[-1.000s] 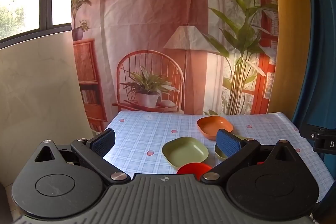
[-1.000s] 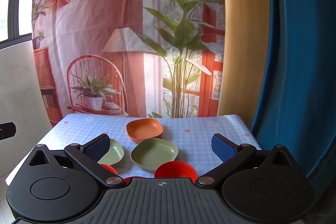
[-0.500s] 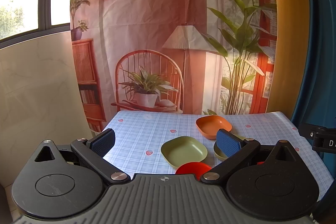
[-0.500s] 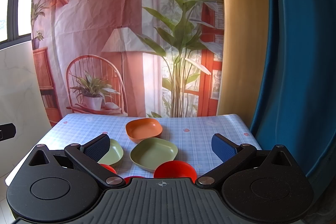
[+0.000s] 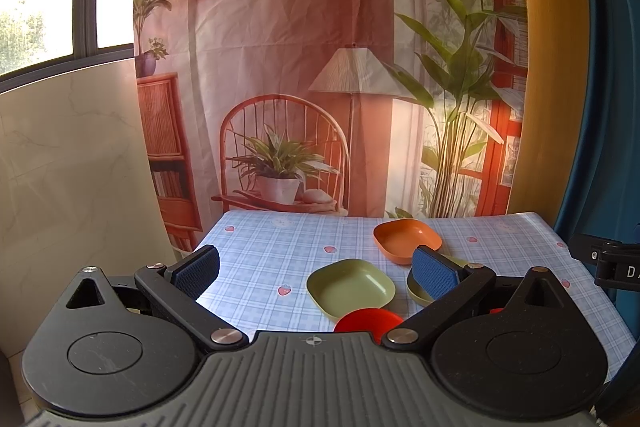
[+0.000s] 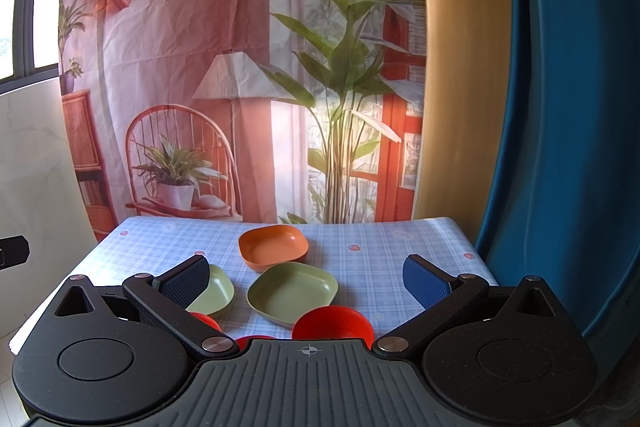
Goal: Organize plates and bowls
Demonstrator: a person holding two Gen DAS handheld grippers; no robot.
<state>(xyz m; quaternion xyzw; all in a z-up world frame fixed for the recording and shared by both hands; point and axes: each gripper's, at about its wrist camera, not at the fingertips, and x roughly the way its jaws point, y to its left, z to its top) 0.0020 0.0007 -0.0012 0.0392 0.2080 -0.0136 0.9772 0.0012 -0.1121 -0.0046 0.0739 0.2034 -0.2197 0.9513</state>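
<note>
little has changed over the past second: both views have drifted only slightly, and the dishes lie as they did, so sorting has not begun. the left tongs (image 5: 316,269) and right tongs (image 6: 306,277) hover spread wide and empty above the near edge of the worktop (image 6: 380,247). on its checked cloth sit an orange bowl (image 6: 273,247) farthest back, a green bowl (image 6: 292,291) before it, a green plate (image 6: 214,291) to the left and a red bowl (image 6: 332,323) nearest. more red dishes are mostly hidden behind the right tongs' body. a printed backdrop (image 6: 224,67) hangs behind; nothing blocks the reach.
</note>
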